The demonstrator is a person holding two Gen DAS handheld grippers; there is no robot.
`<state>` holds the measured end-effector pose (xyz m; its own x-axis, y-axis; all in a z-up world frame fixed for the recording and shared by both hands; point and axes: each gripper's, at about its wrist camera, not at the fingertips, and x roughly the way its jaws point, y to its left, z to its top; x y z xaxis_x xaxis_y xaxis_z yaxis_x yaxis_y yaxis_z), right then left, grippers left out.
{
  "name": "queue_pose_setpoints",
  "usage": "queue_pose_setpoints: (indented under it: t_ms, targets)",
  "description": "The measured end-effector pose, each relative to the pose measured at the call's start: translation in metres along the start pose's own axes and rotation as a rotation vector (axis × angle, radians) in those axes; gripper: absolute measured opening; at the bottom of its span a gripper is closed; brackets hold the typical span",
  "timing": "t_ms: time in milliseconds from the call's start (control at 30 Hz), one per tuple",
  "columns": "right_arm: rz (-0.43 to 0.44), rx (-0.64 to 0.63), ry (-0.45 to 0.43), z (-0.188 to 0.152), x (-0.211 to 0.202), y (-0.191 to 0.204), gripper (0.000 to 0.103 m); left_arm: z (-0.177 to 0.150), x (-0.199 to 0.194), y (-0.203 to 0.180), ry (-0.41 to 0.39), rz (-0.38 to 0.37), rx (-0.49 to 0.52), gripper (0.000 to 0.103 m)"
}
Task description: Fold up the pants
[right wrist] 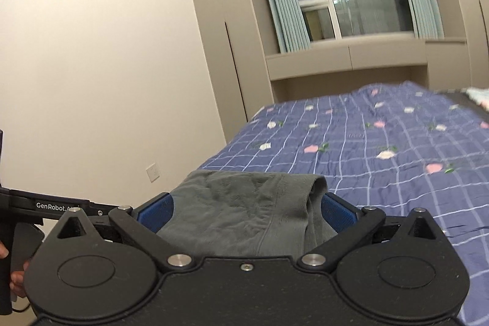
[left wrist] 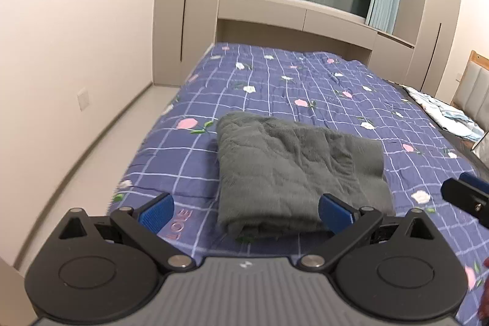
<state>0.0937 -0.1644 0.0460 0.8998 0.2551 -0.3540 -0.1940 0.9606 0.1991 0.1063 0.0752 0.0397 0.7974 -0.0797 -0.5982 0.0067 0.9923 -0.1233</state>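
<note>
Left wrist view: the left gripper (left wrist: 244, 211) has its jaws spread wide, with nothing pinched between them. The grey pants (left wrist: 293, 170) lie as a folded bundle on the checked bedspread (left wrist: 305, 87), ahead of the jaws and offset toward the right-hand pad (left wrist: 336, 211), whose tip overlaps the bundle's near edge in the picture; whether it touches is unclear. The bundle's long axis runs away from the jaws, angled slightly right. The right gripper (left wrist: 467, 197) shows at the frame's right edge, apart from the cloth.

Right wrist view: the right gripper (right wrist: 246, 208) also stands wide apart, gripping nothing. The pants (right wrist: 244, 210) sit directly ahead, filling the gap between the two blue pads, the waistband and folded edges lying toward the right-hand pad (right wrist: 336, 208). The left gripper (right wrist: 45, 206) sits off to the left, held by a hand (right wrist: 15, 274).

Judging from this, the fold looks complete; the right hand seems squarer to the bundle should any tidying be needed.
</note>
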Motion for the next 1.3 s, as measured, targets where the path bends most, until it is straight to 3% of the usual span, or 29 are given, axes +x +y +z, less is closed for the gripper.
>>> queue_pose_setpoints:
  t_ms: [567,833,1300]
  targets:
    - [-0.058,-0.071,-0.049,-0.060,-0.098,0.049,0.103,-0.082,-0.099,-0.003,-0.219,0.108,0.050,0.103]
    - [-0.047,-0.041,-0.037,-0.082,-0.111,0.053,0.103,-0.100,-0.108,-0.002,-0.194,0.088,0.071,0.103]
    - [-0.044,-0.029,-0.044,-0.082,-0.114,0.051,0.103,-0.105,-0.106,-0.007,-0.182,0.085,0.102,0.103]
